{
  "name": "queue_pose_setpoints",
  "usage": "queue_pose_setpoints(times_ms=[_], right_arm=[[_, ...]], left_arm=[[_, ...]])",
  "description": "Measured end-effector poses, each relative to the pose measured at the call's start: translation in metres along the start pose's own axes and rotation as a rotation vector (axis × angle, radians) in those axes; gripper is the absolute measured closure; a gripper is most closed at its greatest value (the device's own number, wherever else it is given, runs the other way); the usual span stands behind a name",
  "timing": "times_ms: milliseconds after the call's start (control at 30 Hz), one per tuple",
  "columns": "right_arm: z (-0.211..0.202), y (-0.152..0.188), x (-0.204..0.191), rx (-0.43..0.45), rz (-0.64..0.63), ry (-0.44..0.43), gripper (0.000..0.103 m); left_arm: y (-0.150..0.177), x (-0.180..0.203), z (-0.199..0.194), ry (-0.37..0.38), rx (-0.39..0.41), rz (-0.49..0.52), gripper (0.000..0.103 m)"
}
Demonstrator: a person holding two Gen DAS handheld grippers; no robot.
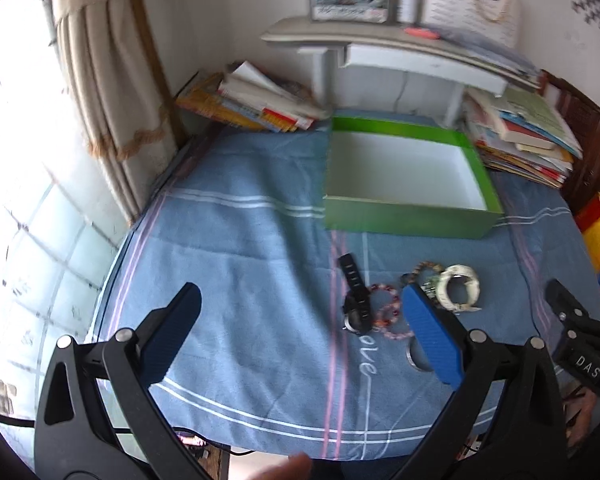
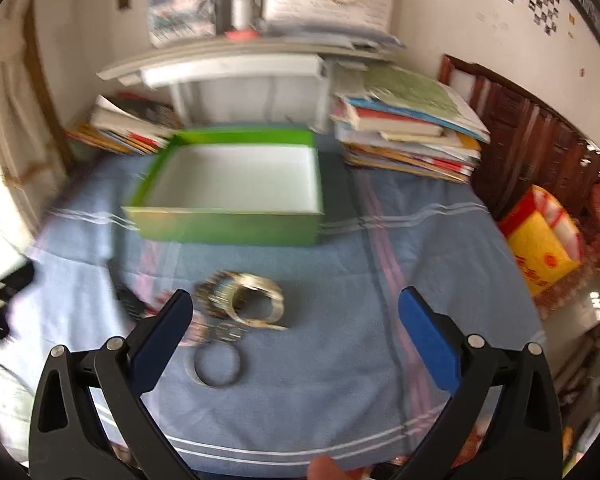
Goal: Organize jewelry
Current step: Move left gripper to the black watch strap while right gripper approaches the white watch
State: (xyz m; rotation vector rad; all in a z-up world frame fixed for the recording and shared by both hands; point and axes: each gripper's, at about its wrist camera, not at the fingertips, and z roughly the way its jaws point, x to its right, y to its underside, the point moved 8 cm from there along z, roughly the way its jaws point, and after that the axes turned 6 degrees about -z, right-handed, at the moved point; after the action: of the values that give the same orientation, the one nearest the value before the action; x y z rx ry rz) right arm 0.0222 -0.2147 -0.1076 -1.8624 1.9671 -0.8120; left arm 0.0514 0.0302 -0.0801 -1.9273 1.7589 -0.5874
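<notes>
We see book stacks (image 1: pixel 524 140) (image 1: pixel 252 104) at the surface's far corners, a white shelf (image 1: pixel 380 46) between them, a curtain (image 1: pixel 108 80) left.

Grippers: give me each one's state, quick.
Left gripper: open, holding nothing.
Right gripper: open, holding nothing.

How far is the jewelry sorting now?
Nothing looks done yet: the green box is empty. Nothing is in hand; the left gripper and right gripper are both open. Left to move: the black watch, pink bead bracelet, white bangle and metal ring, all on the blue cloth.
</notes>
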Motion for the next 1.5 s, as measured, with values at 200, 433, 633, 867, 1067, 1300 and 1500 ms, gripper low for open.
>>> queue_pose_setpoints(times_ms=[200, 433, 633, 867, 1067, 1300, 1500], right_arm=[[0.038, 0.029, 0.003, -0.138, -0.012, -0.072, 0.007], [0.076, 0.043, -0.011, -0.233, -0.009, -0.140, 0.056], [0.104, 0.033, -0.030, -0.260, -0.009, -0.224, 0.056], [0.131, 0.019, -0.043, -0.281, -0.049, -0.213, 0.057], [0.142, 0.019, -0.020, -0.292, -0.007, -0.176, 0.056], [0.136, 0.015, -0.015, -0.280, 0.006, -0.189, 0.055], [0.127, 0.008, -0.049, -0.244, -0.053, -0.288, 0.040]], left_arm=[[0.015, -0.023, 0.033, -0.031, -0.103, -0.034, 0.005], [0.034, 0.000, 0.065, 0.046, -0.209, 0.017, 0.018], [0.043, 0.041, 0.096, 0.087, -0.273, 0.128, 0.018], [0.038, 0.024, 0.137, -0.022, -0.324, 0.120, 0.018], [0.029, -0.033, 0.146, -0.124, -0.330, 0.001, 0.018], [0.030, -0.049, 0.138, -0.102, -0.346, -0.079, 0.014], [0.033, -0.002, 0.131, -0.005, -0.344, -0.003, 0.009]])
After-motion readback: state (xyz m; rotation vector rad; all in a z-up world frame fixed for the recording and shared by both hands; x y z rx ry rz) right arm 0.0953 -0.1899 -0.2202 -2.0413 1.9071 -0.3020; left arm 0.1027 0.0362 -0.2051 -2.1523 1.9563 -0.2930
